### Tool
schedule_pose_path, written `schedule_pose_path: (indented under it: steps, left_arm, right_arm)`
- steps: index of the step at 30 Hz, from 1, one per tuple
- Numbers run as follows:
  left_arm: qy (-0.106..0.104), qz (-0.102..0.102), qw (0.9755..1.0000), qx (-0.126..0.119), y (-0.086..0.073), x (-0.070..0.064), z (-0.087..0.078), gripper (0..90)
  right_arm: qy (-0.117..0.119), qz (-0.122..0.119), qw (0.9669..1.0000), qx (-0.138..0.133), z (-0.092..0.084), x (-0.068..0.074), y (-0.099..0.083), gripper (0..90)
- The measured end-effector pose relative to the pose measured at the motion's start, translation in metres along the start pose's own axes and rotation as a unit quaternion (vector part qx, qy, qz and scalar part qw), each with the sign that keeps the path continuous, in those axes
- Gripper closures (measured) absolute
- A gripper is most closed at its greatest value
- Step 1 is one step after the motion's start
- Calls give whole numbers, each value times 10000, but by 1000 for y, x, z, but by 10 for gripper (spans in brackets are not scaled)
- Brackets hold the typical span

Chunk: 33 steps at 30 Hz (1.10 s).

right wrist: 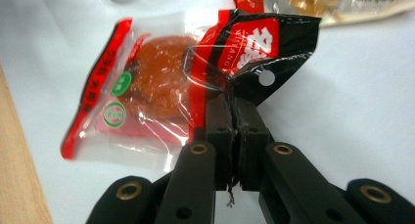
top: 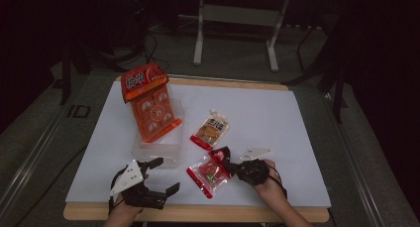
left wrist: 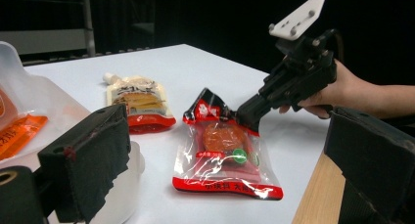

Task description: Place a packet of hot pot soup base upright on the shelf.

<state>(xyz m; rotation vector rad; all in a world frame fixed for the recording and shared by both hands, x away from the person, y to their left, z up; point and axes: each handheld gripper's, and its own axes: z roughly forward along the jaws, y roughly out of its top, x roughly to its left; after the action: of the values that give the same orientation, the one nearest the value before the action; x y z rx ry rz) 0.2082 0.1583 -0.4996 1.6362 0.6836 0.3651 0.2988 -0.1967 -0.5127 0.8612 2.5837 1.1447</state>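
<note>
A clear snack packet [top: 208, 175] with red trim and a black top lies near the table's front edge, between my two hands. My right gripper [right wrist: 236, 119] is shut on the packet's black top corner [right wrist: 266, 48], which is crumpled and lifted a little off the white surface. In the left gripper view the same packet [left wrist: 222, 155] lies flat apart from that corner, and the right gripper [left wrist: 247, 114] comes in from the right. My left gripper [top: 167, 174] rests at the front left, open, with nothing between its black pads [left wrist: 93, 155].
An orange multi-pack [top: 148, 105] leans upright in a clear plastic container [top: 158, 150] at the left. A beige spouted pouch [top: 210, 130] lies at the middle of the white tabletop [top: 277, 118]. The wooden front edge [top: 198, 213] runs just under my hands.
</note>
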Motion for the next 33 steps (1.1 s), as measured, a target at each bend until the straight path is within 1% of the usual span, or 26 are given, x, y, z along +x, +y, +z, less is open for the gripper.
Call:
schedule_pose_path:
  steps: [1, 2, 3, 4, 6, 8, 10, 11, 12, 15, 18, 20, 22, 24, 26, 28, 30, 31, 32, 33]
  left_arm:
    - [0, 0, 10000, 0, 0, 0, 0, 37]
    - [61, 169, 9997, 192, 1, 1, 2, 37]
    - [60, 193, 9995, 244, 1, 1, 3, 49]
    - [79, 202, 9994, 268, 2, 1, 3, 49]
    - [43, 149, 9996, 226, 5, 3, 4, 49]
    - [60, 136, 9997, 205, 8, 4, 4, 54]
    - [92, 164, 9995, 235, 13, 4, 6, 54]
    - [96, 161, 9994, 288, 16, 3, 6, 54]
    - [85, 134, 9993, 328, 18, 3, 7, 55]
    - [21, 61, 9994, 336, 27, 4, 10, 54]
    - [8, 131, 9992, 374, 38, 6, 16, 55]
    - [-84, 223, 9987, 458, 48, 8, 23, 63]
    - [-240, 313, 9982, 452, 56, 10, 30, 66]
    - [-346, 406, 9974, 489, 62, 10, 36, 74]
    - [-477, 478, 9962, 556, 66, 11, 44, 102]
    - [-589, 474, 9951, 635, 69, 13, 52, 135]
    - [-741, 448, 9936, 731, 72, 15, 60, 143]
    - [-784, 439, 9928, 789, 73, 17, 65, 145]
    - [-815, 371, 9926, 816, 73, 18, 69, 145]
    - [-885, 310, 9919, 862, 74, 19, 73, 150]
  right_arm:
    - [0, 0, 10000, 0, 0, 0, 0, 873]
    - [-3, -48, 10000, -40, -3, 1, 1, 873]
    - [-76, -227, 9996, -169, -11, 5, 6, 873]
    - [-116, -291, 9993, -214, -13, 7, 7, 873]
    - [-129, -401, 9986, -312, -19, 11, 11, 873]
    - [-143, -505, 9980, -359, -23, 14, 14, 873]
    - [-127, -554, 9974, -446, -28, 17, 17, 873]
    - [-116, -550, 9972, -485, -30, 18, 18, 873]
    - [-89, -589, 9969, -519, -32, 19, 20, 874]
    - [-91, -699, 9956, -610, -38, 25, 24, 874]
    - [-86, -812, 9941, -712, -45, 31, 30, 873]
    - [-69, -862, 9934, -753, -48, 33, 32, 874]
    - [-46, -906, 9928, -788, -50, 35, 34, 874]
    - [-46, -944, 9921, -824, -51, 37, 35, 874]
    - [-18, -949, 9919, -847, -52, 39, 35, 874]
    - [-8, -1004, 9913, -854, -53, 42, 35, 875]
    - [28, -1050, 9906, -877, -53, 44, 36, 875]
    - [38, -1065, 9904, -885, -53, 46, 36, 875]
    - [67, -1086, 9900, -892, -53, 47, 37, 875]
    - [78, -1116, 9897, -896, -53, 48, 37, 875]
